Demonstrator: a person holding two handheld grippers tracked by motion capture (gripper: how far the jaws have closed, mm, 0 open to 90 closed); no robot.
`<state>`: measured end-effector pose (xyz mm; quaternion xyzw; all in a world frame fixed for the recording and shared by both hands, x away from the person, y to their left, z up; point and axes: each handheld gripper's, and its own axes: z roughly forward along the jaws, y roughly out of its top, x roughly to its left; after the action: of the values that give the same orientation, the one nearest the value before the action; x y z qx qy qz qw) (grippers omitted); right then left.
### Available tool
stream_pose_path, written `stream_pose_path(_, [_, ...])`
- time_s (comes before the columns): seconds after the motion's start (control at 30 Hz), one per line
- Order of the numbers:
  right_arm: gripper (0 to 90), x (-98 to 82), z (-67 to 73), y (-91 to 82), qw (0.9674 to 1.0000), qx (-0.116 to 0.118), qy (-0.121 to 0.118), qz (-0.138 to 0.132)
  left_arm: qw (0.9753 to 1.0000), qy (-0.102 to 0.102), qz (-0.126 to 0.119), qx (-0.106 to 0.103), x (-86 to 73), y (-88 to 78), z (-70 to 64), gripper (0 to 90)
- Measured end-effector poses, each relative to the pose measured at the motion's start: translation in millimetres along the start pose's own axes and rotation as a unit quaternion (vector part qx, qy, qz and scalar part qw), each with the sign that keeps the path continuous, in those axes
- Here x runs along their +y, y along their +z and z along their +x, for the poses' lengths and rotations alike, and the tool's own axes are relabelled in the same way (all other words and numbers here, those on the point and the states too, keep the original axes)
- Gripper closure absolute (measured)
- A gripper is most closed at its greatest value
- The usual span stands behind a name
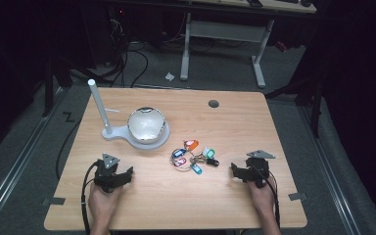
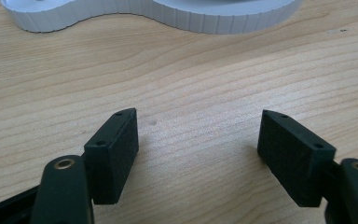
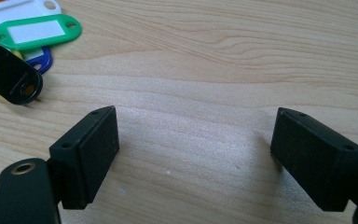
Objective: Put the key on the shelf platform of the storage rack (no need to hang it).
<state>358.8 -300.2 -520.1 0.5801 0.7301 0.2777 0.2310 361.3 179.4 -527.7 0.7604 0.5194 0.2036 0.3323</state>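
- Wooden table (image 1: pixel 186 200) carries everything; it has a pale grain and a small round hole (image 1: pixel 213 104) near the far edge.
- A bunch of key tags (image 1: pixel 194 156) lies near the middle of the table, between the two grippers but a little farther from the person.
- The tags have several colours: orange, blue, red, green and black, joined together by metal rings.
- The left gripper (image 1: pixel 124 176) rests low over the table at the near left side, held by the person's left hand (image 1: pixel 103 203).
- In the left gripper view its jaws stand wide apart, with only bare wood between them, and the fingers (image 2: pixel 114 151) touch nothing.
- Ahead of this gripper is a white stand (image 1: pixel 133 133) with a ribbed edge, which carries a shiny dome (image 1: pixel 147 125) and an upright white pole (image 1: pixel 99 105).
- The right gripper (image 1: pixel 237 171) is at the near right side, held by the person's right hand (image 1: pixel 262 198), and it points toward the key tags.
- In the right gripper view its jaws are also spread wide, and nothing lies between them.
- A green tag (image 3: pixel 37 30), a black tag (image 3: pixel 9 77) and part of a blue tag (image 3: pixel 41 59) show in the upper left corner of that view, near the gripper but apart from it.
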Motion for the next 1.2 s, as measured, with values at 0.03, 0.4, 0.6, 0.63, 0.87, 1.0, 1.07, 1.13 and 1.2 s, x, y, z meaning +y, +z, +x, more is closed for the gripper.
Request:
stream_pose_path(0.03, [15.4, 0.0, 0.0, 0.0, 1.0, 0.0, 0.0, 0.0, 1.0, -0.001, 0.0, 0.001, 0.0, 0.0, -0.2, 29.1])
stream_pose_path(0.4, [15.4, 0.0, 0.0, 0.0, 1.0, 0.0, 0.0, 0.0, 1.0, -0.004, 0.0, 0.004, 0.0, 0.0, -1.2, 28.8])
stream_pose_path(0.6, [15.4, 0.1, -0.2, 0.2, 1.0, 0.001, -0.001, -0.001, 1.0, -0.005, 0.001, 0.002, 0.4, 0.5, -1.1, 27.3])
stream_pose_path(0.63, [15.4, 0.2, -0.2, 0.2, 1.0, 0.001, -0.001, 0.0, 1.0, -0.005, 0.001, 0.002, 0.5, 0.6, -1.1, 27.2])
stream_pose_path(0.87, [15.4, 0.1, -0.2, 0.1, 1.0, 0.001, -0.002, 0.0, 1.0, -0.005, 0.001, 0.002, 0.4, 0.5, -0.9, 27.7])
stream_pose_path(1.0, [15.4, 0.0, -0.2, 0.0, 1.0, 0.001, -0.002, 0.0, 1.0, -0.007, 0.001, 0.005, 0.6, 0.7, -1.5, 27.6])
stream_pose_path(1.07, [15.4, 0.0, -0.2, 0.0, 1.0, 0.001, -0.002, 0.0, 1.0, -0.008, 0.001, 0.005, 0.7, 0.7, -1.5, 27.6])
stream_pose_path(1.13, [15.4, 0.0, -0.2, 0.0, 1.0, 0.001, -0.002, 0.0, 0.9999, -0.01, 0.001, 0.003, 0.7, 0.6, -1.3, 27.1])
stream_pose_path(1.2, [15.4, 0.0, -0.2, 0.0, 1.0, 0.001, -0.002, 0.0, 0.9999, -0.017, 0.0, 0.0, 1.0, 0.1, 0.0, 27.6])
